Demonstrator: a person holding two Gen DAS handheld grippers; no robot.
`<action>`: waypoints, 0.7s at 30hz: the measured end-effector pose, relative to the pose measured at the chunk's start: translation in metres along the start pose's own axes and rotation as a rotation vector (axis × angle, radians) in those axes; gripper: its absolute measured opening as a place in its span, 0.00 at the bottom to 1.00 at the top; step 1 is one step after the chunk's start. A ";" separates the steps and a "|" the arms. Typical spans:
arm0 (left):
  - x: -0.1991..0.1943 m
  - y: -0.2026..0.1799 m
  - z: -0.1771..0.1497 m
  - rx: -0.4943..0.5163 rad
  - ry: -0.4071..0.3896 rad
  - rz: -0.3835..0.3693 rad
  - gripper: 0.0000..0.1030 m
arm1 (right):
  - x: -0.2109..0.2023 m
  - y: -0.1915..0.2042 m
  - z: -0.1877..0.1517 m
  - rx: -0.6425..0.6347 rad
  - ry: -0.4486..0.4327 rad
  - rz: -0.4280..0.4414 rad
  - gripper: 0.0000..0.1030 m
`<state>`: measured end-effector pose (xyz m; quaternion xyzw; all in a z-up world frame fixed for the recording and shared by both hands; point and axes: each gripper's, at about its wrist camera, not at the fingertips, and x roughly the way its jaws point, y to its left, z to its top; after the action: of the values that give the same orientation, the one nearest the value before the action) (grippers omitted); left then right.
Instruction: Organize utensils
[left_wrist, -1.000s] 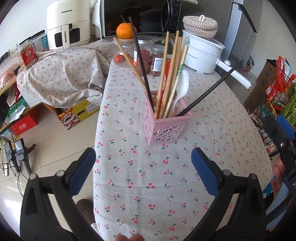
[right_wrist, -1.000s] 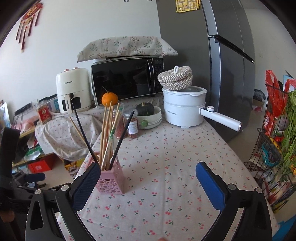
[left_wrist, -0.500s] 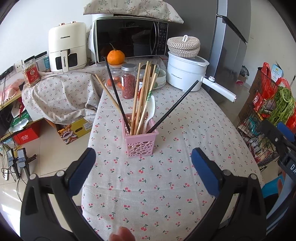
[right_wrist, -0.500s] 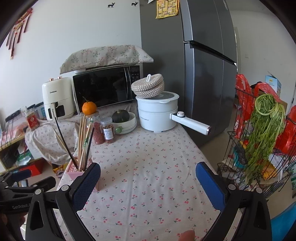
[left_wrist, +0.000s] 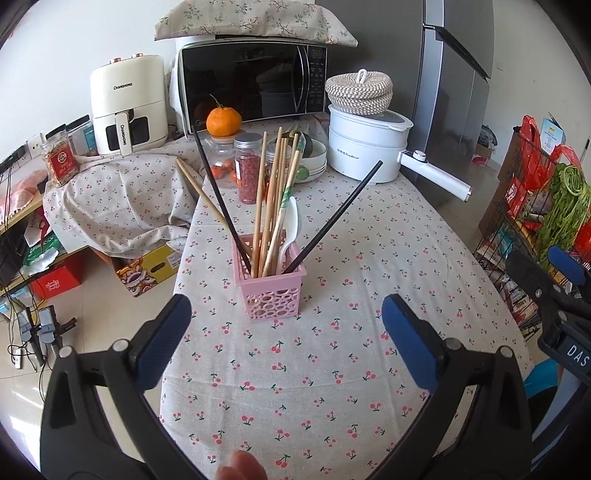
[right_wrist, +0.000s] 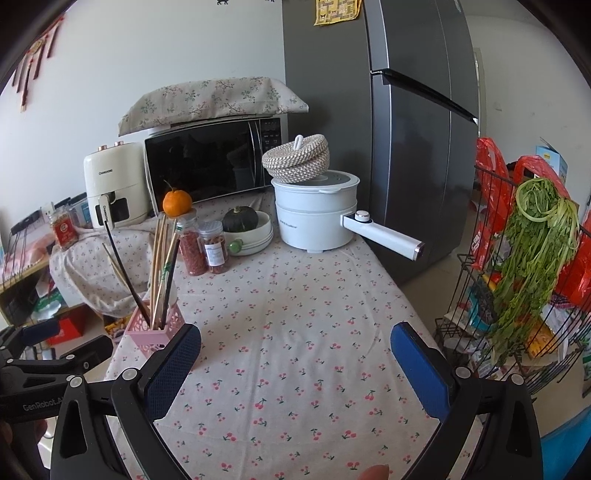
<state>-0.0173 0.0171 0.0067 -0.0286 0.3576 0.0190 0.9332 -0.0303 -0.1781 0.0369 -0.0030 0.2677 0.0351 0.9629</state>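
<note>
Kitchen corner setup: a cherry-print tabletop (left_wrist: 332, 369) with a microwave (left_wrist: 251, 81), a white air fryer (left_wrist: 127, 103) and a white electric pot (left_wrist: 365, 147) crowded along its far edge, plus a fridge (right_wrist: 406, 129) behind. The thing that matters is the pink perforated utensil holder (left_wrist: 271, 295), which stands upright near the left edge of the tabletop, roughly midway back. It's stuffed with a bunch of wooden chopsticks (left_wrist: 273, 199), a white plastic spoon (left_wrist: 290, 229), and two black chopsticks (left_wrist: 336, 218) that splay out to opposite sides. Left tool (left_wrist: 286, 336) hovers low over the near part of the tabletop, pointed right at the holder, fingers spread wide with nothing between them. Right tool (right_wrist: 295, 365) is also spread wide and empty, aimed at the bare middle of the cloth, with the holder off to its left. My read: everything already sits in the holder, so the sorting looks basically done, unless the black ones want straightening. Handling-wise, chopsticks are light, stiff and skinny, so they'll roll or pivot in a loose pinch; I'd grab one around mid-shaft, above the holder's rim, and pull along its own lean. The holder itself looks like thin, light plastic and top-heavy with all that sticking out, so a sideways tug on a stick could tip it. Probably worth steadying its wall with the other tool.
</note>
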 end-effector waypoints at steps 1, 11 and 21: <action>0.000 0.000 0.000 -0.001 0.001 -0.001 0.99 | 0.000 0.000 0.000 0.000 0.002 0.002 1.00; -0.001 0.003 0.000 -0.009 -0.003 0.004 0.99 | 0.005 0.002 -0.003 0.005 0.030 0.007 1.00; -0.001 0.004 0.000 -0.011 -0.001 0.004 0.99 | 0.005 0.001 -0.004 0.015 0.035 0.003 1.00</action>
<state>-0.0184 0.0215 0.0073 -0.0330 0.3573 0.0228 0.9331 -0.0278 -0.1768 0.0311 0.0039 0.2847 0.0345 0.9580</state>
